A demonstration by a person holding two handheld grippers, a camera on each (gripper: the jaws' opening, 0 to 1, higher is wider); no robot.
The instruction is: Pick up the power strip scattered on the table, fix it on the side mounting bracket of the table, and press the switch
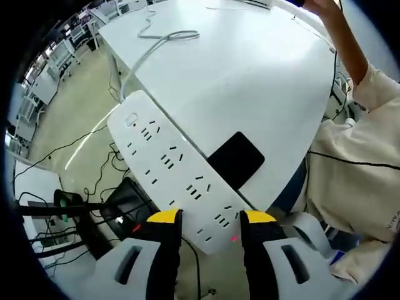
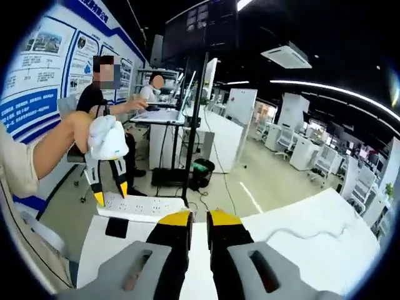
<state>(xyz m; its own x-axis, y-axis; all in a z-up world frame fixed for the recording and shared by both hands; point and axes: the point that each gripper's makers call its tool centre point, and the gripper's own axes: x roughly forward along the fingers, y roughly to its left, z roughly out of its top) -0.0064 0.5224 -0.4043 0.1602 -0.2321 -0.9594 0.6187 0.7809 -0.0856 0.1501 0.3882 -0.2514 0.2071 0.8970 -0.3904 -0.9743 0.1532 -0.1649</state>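
Note:
A long white power strip (image 1: pixel 165 159) lies along the white table's (image 1: pixel 250 81) edge, and its cable (image 1: pixel 164 39) loops away over the tabletop. My left gripper (image 1: pixel 212 217) has its yellow-tipped jaws on either side of the strip's near end, closed on it. In the right gripper view the same left gripper (image 2: pixel 111 194), held by a hand, points down onto the left end of the power strip (image 2: pixel 150 206) at the table's (image 2: pixel 350 212) far edge. My right gripper (image 2: pixel 192 219) hovers over the tabletop, shut with nothing between its jaws.
A flat black rectangle (image 1: pixel 235 159) lies on the table beside the strip. Black equipment and cables (image 1: pixel 119 209) sit on the floor below the edge. A person's beige sleeve (image 1: pixel 356 181) is at the right. A monitor stand (image 2: pixel 197 112) and seated people (image 2: pixel 153 94) are beyond the table.

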